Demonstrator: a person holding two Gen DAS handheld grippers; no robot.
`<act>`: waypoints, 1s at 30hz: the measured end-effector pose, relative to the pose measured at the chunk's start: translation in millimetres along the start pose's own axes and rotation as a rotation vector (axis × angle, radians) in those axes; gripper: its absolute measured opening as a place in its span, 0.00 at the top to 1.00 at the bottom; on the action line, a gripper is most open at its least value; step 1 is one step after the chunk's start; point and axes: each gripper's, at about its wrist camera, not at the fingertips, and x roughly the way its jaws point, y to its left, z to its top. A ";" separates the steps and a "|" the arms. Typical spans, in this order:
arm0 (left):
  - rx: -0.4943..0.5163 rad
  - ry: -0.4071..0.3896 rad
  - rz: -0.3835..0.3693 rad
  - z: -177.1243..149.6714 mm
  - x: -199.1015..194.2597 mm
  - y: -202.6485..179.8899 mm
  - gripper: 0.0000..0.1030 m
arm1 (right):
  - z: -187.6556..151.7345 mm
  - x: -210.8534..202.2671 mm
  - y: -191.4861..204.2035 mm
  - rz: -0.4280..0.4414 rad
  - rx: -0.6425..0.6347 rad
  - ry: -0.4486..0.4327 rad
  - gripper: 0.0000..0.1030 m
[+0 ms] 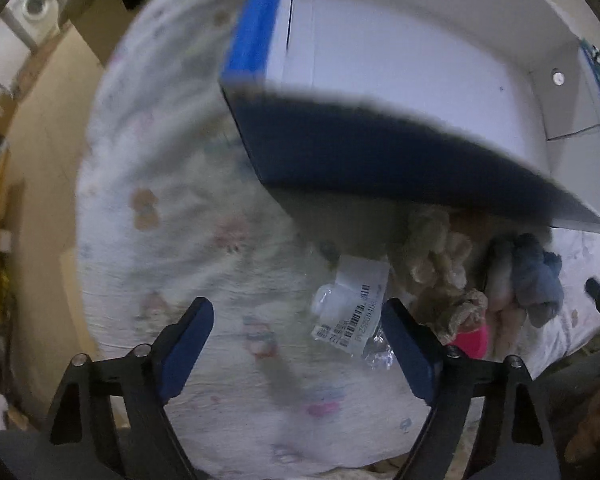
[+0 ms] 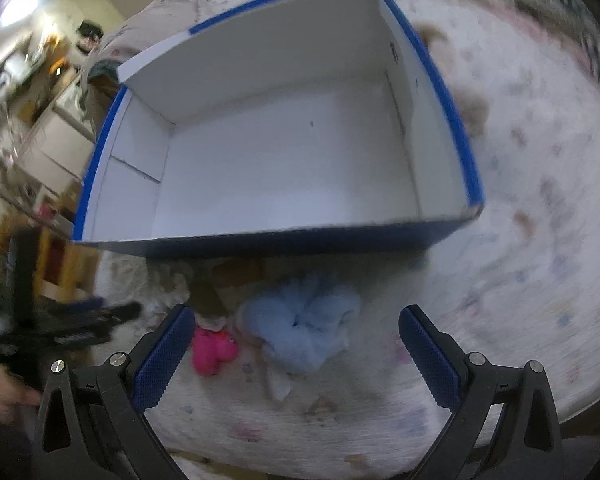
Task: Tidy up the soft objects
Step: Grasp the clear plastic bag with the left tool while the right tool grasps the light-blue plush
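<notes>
An empty blue box with a white inside (image 2: 284, 160) stands on a patterned white bedspread (image 2: 520, 260); it also shows in the left wrist view (image 1: 380, 152). In front of it lie soft things: a light blue fluffy piece (image 2: 304, 332), a pink piece (image 2: 212, 350) and, in the left wrist view, a beige knitted piece (image 1: 436, 256), a blue-grey piece (image 1: 536, 280), a pink piece (image 1: 472, 340) and a clear labelled plastic packet (image 1: 352, 308). My left gripper (image 1: 296, 344) is open and empty, just left of the packet. My right gripper (image 2: 292, 352) is open and empty, over the light blue piece.
The bedspread (image 1: 160, 240) ends at the left, with a beige floor (image 1: 40, 168) and a washing machine (image 1: 32, 4) beyond. Shelves and clutter (image 2: 40, 128) stand left of the box. The left gripper tool (image 2: 60, 328) shows blurred at the left of the right wrist view.
</notes>
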 end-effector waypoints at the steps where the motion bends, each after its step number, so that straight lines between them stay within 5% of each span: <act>1: -0.010 0.010 -0.012 0.2 4.9 1.1 0.21 | -0.3 4.1 -4.3 0.019 0.021 0.011 0.00; 9: 0.018 0.038 -0.051 -2.4 27.1 -11.4 0.33 | -2.4 27.5 -40.1 0.132 0.220 0.096 0.00; 14: 0.018 0.041 -0.024 -1.7 42.3 -15.4 0.62 | -4.8 42.5 -30.7 0.140 0.194 0.159 0.00; 17: 0.003 0.029 -0.026 2.0 49.3 -13.6 0.70 | -5.5 52.9 -19.8 0.115 0.137 0.192 0.01; 20: 0.008 0.010 -0.024 5.2 41.5 -9.7 0.82 | -6.8 63.3 -16.2 0.096 0.115 0.218 0.30; 25: 0.014 -0.034 -0.022 8.5 17.8 -10.3 0.88 | -5.4 67.3 -15.6 0.090 0.106 0.218 0.64; 30: 0.020 -0.051 -0.021 6.7 6.2 -6.0 0.88 | -4.3 52.4 -12.4 0.108 0.084 0.161 0.77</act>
